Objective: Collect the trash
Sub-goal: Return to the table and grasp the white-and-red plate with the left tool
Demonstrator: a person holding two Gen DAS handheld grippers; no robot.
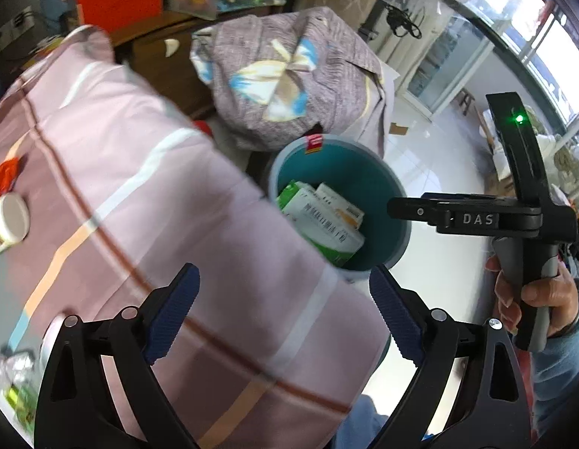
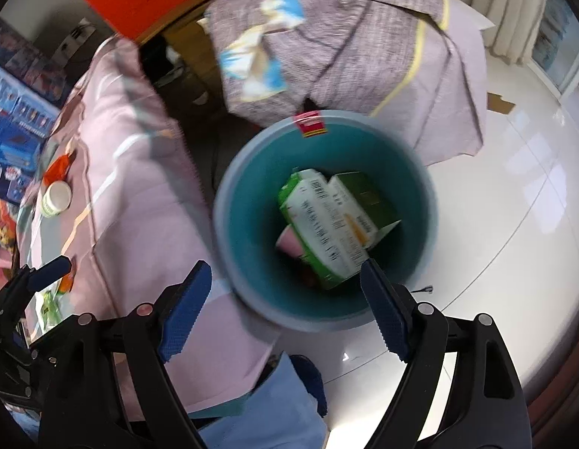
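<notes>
Bright window daylight glares off the floor (image 2: 495,194); fisheye edges blur.

"DAS" on the right gripper (image 1: 476,219)

Left wrist: you're looking steeply down from over the pink bedspread (image 1: 147,194), teal bin (image 1: 398,202) ahead, slightly right | Right wrist: you're almost straight above that bin (image 2: 237,202), closer in, bedspread (image 2: 140,194) to its left | Shared: the bin, the boxes inside, bed edge, white floor (image 2: 495,194)
</notes>
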